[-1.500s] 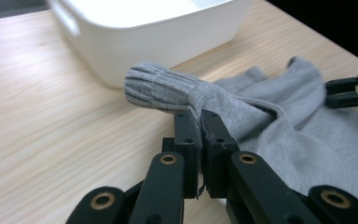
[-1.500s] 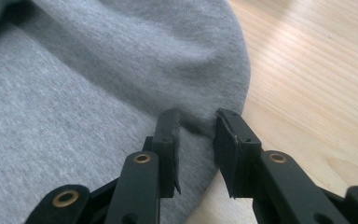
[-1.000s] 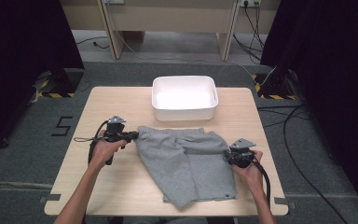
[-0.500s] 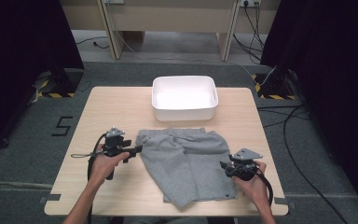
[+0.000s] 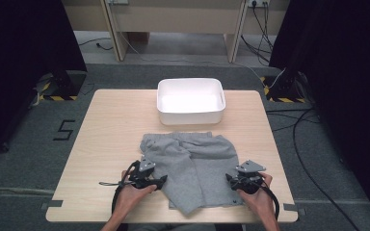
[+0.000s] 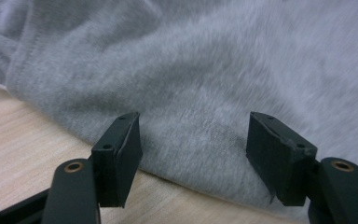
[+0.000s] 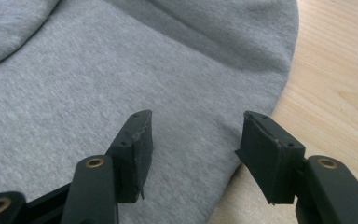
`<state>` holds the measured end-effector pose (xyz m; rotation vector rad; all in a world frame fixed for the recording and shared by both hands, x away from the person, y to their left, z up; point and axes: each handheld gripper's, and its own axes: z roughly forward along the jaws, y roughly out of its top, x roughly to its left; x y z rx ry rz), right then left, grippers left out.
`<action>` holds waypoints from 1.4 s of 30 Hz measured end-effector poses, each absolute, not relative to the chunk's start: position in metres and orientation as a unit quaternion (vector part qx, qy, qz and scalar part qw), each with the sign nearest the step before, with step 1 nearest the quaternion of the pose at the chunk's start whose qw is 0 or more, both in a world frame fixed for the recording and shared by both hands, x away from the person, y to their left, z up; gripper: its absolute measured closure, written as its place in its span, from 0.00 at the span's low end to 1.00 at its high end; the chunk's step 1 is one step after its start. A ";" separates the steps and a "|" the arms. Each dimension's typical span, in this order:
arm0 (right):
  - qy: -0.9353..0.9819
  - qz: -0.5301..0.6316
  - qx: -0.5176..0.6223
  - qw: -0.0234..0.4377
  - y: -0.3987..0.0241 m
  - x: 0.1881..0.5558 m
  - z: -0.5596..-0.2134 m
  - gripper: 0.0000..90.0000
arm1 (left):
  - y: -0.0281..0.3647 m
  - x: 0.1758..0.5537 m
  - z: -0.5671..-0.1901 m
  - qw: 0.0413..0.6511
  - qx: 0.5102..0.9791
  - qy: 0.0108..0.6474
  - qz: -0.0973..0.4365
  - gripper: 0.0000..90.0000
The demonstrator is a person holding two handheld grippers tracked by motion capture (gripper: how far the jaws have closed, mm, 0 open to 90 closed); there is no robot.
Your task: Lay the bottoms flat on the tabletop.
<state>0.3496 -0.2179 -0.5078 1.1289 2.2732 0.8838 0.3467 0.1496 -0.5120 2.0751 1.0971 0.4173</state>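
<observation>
I judge this the re-gripping step in folding the grey sweat shorts: both my left jaws and right jaws, just opening, stand wide and empty over the hem lying between them on the surface, so next I must lower and pinch.

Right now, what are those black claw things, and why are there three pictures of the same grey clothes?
Those claws are grippers, tools a person holds, one in each hand. The top picture looks down from above the wooden table. You see the left gripper and the right gripper beside grey shorts, with a white tub behind. The other two pictures come from small cameras riding on each gripper, looking along its black jaws. In both, the jaws have just been opening and stand apart over the cloth, at its edge, without pinching it. So nothing is held.
</observation>
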 end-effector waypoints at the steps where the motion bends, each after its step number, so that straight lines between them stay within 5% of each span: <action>1: 0.824 0.319 0.411 0.226 -0.219 0.350 -0.508 0.49 | 0.150 0.345 -0.511 0.362 0.813 0.423 0.172 0.38; 18: 0.816 0.291 0.434 0.246 -0.247 0.359 -0.504 0.54 | 0.190 0.347 -0.507 0.330 0.842 0.401 0.145 0.41; 28: 0.799 0.270 0.467 0.266 -0.273 0.362 -0.503 0.56 | 0.219 0.348 -0.503 0.294 0.846 0.404 0.186 0.42; 42: 0.823 0.275 0.451 0.209 -0.276 0.333 -0.496 0.56 | 0.223 0.343 -0.502 0.304 0.829 0.428 0.194 0.40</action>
